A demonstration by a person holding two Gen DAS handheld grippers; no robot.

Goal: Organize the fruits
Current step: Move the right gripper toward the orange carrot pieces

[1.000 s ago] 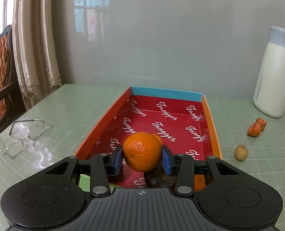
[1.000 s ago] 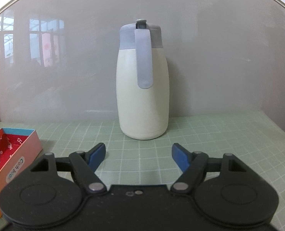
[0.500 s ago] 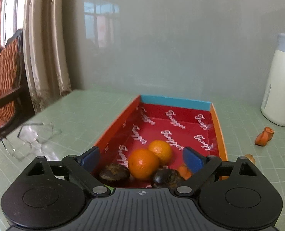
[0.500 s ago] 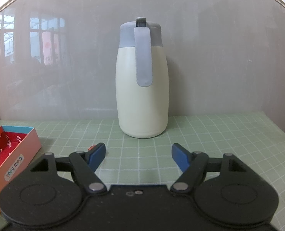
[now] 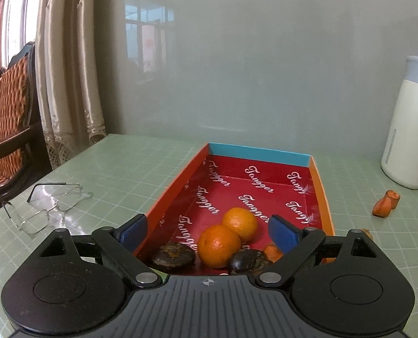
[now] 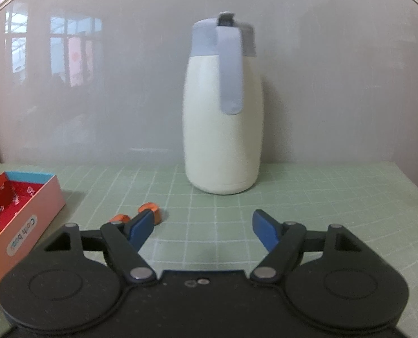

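In the left wrist view the near end of the red box (image 5: 200, 186) is hidden behind the body of the left hand-held gripper (image 5: 207, 232). A small orange piece (image 5: 273, 251) inside shows only partly behind the right blue finger, too little to name. Two dark round fruits (image 5: 172, 255) are too dim to identify. The flask (image 5: 409, 129) is cut by the right edge. In the right wrist view, the box (image 6: 25, 214) runs off the left edge, and a finger covers part of the carrot-like pieces (image 6: 150, 208).

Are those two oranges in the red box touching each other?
Touching, as far as the left wrist view shows: the nearer orange overlaps the farther orange with no gap visible inside the box.
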